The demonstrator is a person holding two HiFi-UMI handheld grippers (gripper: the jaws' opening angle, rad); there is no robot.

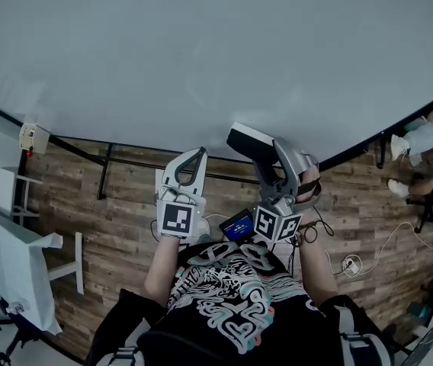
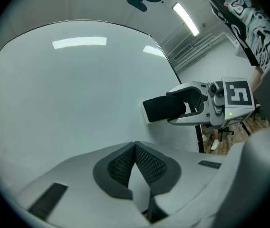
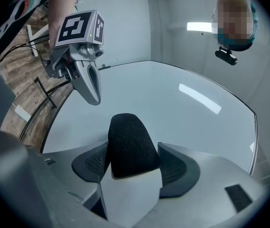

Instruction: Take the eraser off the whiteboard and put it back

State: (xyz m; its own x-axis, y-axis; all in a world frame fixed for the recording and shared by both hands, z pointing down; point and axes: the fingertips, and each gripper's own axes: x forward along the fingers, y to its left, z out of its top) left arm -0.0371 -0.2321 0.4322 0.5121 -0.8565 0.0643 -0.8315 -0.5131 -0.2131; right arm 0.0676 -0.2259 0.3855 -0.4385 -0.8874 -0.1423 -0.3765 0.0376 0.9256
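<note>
Clamping whiteboard eraser [image 3: 129, 144] in right gripper [image 3: 136, 167], with jaws spread wide and pads pressed on its two sides. Black felt showing on top, white body beneath, pointing to 12 o'clock at the whiteboard [image 3: 182, 108]. Cannot tell contact between eraser and board. Holding left gripper [image 2: 135, 161] pinched fully together on nothing, aimed at same board. Noted in left gripper view at 3 o'clock: right gripper with eraser. Noted in right gripper view at 10 o'clock: left gripper. Seen from head view side by side at centre, over wood-plank floor [image 1: 125, 204] toward 7 o'clock.
</note>
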